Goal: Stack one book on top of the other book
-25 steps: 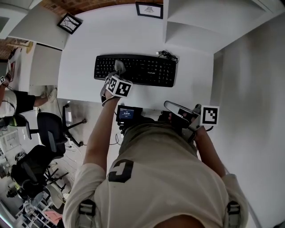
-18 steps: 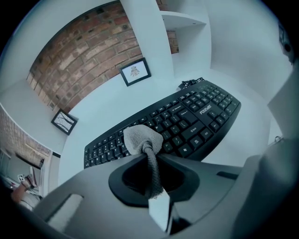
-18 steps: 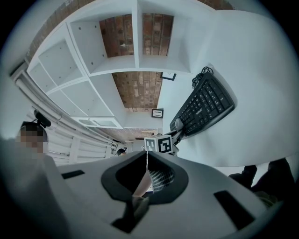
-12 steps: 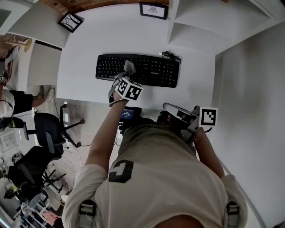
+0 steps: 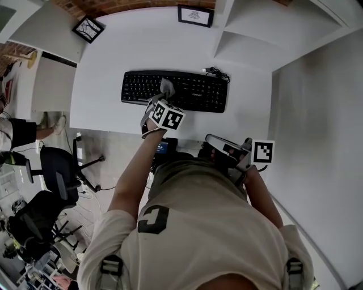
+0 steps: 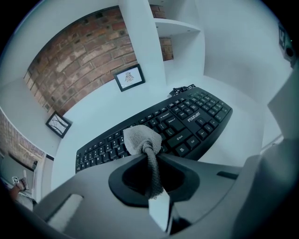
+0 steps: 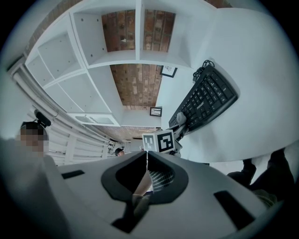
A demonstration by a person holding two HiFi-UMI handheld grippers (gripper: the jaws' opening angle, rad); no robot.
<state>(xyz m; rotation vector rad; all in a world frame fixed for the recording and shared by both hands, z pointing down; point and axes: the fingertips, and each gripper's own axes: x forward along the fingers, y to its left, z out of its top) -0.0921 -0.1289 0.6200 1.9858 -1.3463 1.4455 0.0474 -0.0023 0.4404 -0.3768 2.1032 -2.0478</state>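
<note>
No book shows in any view. A black keyboard (image 5: 193,90) (image 6: 187,123) (image 7: 205,100) lies across the white desk (image 5: 113,68). My left gripper (image 5: 163,96) (image 6: 152,161) is over the keyboard's middle, shut on a knotted grey cloth (image 5: 167,86) (image 6: 141,139) whose bunched end rests on the keys. My right gripper (image 5: 211,139) (image 7: 145,161) hangs off the desk's near edge by the person's waist, pointing left with its jaws closed and nothing between them.
Two framed pictures (image 5: 195,15) (image 5: 89,28) lean at the back of the desk. White shelves (image 5: 249,34) rise at the back right, and a white wall (image 5: 317,113) runs along the right. Office chairs (image 5: 57,170) stand on the floor at the left.
My left gripper has slid to the right along the keyboard with the cloth in it. The right gripper has hardly moved.
</note>
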